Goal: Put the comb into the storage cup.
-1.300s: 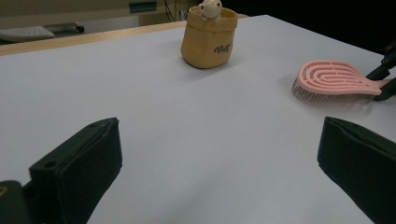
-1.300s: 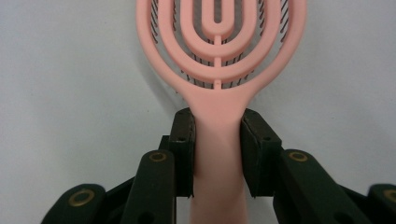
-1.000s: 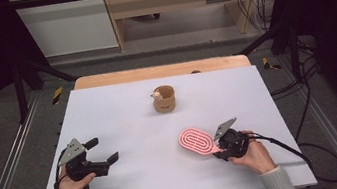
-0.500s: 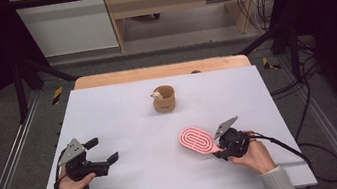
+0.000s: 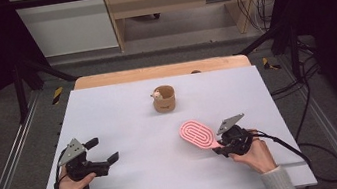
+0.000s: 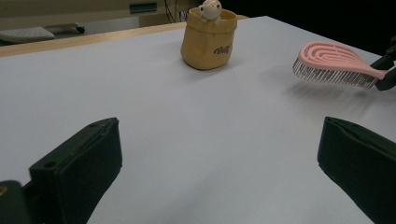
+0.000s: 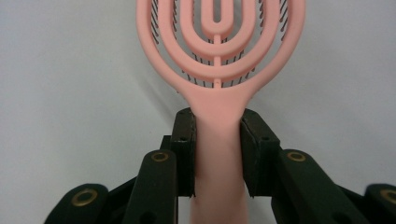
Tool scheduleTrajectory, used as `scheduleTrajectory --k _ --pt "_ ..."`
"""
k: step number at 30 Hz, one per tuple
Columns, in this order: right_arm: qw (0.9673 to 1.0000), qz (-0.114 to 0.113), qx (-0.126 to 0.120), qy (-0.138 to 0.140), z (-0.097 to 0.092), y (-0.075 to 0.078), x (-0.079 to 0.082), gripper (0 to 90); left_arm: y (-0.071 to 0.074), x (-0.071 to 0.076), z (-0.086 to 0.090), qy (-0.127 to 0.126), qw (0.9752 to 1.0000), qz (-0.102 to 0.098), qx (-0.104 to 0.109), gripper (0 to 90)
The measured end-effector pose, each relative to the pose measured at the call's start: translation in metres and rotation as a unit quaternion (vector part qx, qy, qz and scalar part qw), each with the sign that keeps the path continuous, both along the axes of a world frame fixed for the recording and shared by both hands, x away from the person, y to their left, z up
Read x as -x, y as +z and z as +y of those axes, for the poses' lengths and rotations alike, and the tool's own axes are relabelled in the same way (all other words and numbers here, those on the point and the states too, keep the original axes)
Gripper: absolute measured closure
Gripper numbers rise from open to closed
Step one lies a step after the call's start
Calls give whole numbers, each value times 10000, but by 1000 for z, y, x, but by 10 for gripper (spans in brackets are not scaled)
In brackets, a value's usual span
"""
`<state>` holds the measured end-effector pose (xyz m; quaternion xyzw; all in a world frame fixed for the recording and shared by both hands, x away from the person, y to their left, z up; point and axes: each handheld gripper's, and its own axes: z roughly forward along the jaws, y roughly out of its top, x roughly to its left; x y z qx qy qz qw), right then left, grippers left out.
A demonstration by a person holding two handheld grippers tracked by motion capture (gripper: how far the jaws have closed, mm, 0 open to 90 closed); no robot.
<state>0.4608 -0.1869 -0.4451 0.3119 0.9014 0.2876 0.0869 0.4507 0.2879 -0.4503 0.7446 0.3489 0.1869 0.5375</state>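
- Gripping a pink hairbrush (image 5: pixel 198 134) by its handle: right hand-held gripper (image 5: pixel 224 145), near the bench's right front. Right gripper view has both black pads pressed flat against the handle's sides, just below where the handle widens into the head.
- Hairbrush (image 7: pixel 219 56) head points away from the person, up and to the left in the high view. Openwork loops on top, bristles facing down.
- Left gripper view: the brush (image 6: pixel 334 63) is held clear of the surface, bristle tips above the bench, faint shadow beneath.
- Left hand-held gripper (image 5: pixel 101 154) sits near the bench's left front, jaws spread wide, nothing between them. It is aimed across the bench toward the right.
- Tan cup (image 5: pixel 164 99) stands upright toward the far middle of the white bench (image 5: pixel 123 111), well apart from both grippers. A small pale figure (image 6: pixel 210 9) peeks over its rim; dark lettering on the side, too small to read.
- Brush lies between the cup and the right hand (image 5: pixel 254 155), nearer the hand.
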Motion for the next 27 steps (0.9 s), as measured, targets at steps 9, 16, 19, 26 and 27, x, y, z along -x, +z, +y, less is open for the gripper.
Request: scheduleTrajectory --k 9,16,19,26,27 --pt "9996 -231 -135 -36 -2 3 1 696 0 0 -2 -8 10000 -4 -7 0" --pt "9988 -397 -282 -112 -4 7 2 696 2 1 -4 -12 10000 -18 24 0" --pt "9981 -453 -387 -147 -5 7 2 696 2 1 -5 -21 10000 -12 13 0" --pt "9973 -540 -470 -181 -5 8 2 696 3 1 -8 -20 10000 4 18 0" --pt "9969 -565 -510 -203 -5 8 2 696 3 2 -9 -6 10000 -1 26 0"
